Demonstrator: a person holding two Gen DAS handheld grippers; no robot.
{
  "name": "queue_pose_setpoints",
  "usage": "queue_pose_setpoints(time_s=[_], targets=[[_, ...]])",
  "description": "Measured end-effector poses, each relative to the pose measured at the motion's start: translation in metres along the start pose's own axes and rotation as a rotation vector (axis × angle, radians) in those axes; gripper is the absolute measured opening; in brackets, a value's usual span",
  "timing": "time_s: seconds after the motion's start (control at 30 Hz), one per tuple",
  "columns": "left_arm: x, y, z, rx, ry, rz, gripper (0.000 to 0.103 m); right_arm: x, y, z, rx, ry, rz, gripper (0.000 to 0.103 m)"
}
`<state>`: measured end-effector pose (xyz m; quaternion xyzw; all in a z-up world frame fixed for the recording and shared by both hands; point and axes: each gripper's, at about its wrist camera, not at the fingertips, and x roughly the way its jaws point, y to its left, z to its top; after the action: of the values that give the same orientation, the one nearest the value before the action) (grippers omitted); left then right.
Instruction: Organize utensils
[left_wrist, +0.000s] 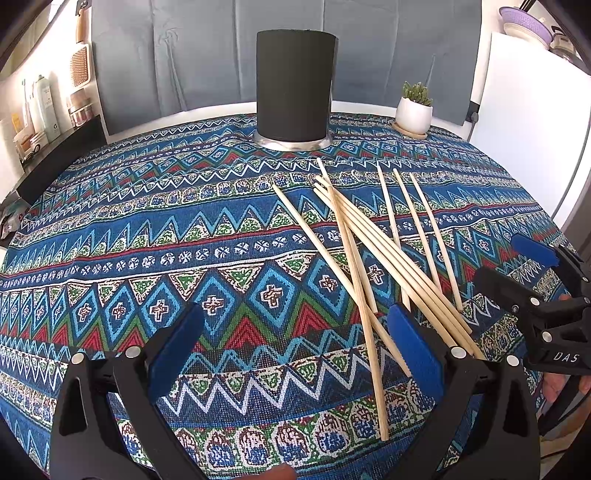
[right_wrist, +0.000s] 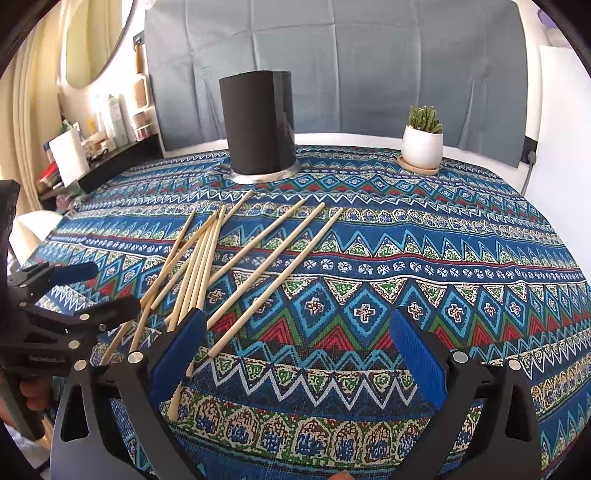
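Wooden chopsticks (left_wrist: 373, 254) scattered mid-tablecloth (left_wrist: 147, 229), before the black holder (left_wrist: 295, 85).
Left gripper (left_wrist: 295, 350) gapes beside their near ends; right gripper (right_wrist: 299, 350) spread wide, sticks at its left finger.

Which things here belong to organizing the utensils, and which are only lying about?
For the job:
- wooden chopsticks
- black holder
- left claw, open
- right claw, open

Lying about:
- potted succulent
- shelf bottles
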<state>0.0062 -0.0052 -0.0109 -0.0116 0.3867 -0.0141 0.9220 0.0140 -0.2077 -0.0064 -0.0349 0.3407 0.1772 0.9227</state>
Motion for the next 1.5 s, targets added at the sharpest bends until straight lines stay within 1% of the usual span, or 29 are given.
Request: queue_pose_setpoints(time_s=[0.97, 1.17, 1.27, 1.5], targets=[[0.003, 0.000, 0.004, 0.003, 0.009, 0.006, 0.097, 0.001, 0.001, 0.000, -0.008, 0.007, -0.009, 0.095], [-0.002, -0.003, 0.003, 0.025, -0.011, 0.033, 0.097, 0.009, -0.001, 0.002, 0.000, 0.062, -0.045, 0.095], [-0.001, -0.004, 0.004, 0.043, 0.005, 0.048, 0.097, 0.013, 0.001, 0.003, -0.015, 0.087, -0.069, 0.095], [0.008, 0.001, 0.016, 0.036, 0.062, 0.007, 0.097, 0.016, 0.010, 0.007, -0.074, 0.103, -0.117, 0.095]])
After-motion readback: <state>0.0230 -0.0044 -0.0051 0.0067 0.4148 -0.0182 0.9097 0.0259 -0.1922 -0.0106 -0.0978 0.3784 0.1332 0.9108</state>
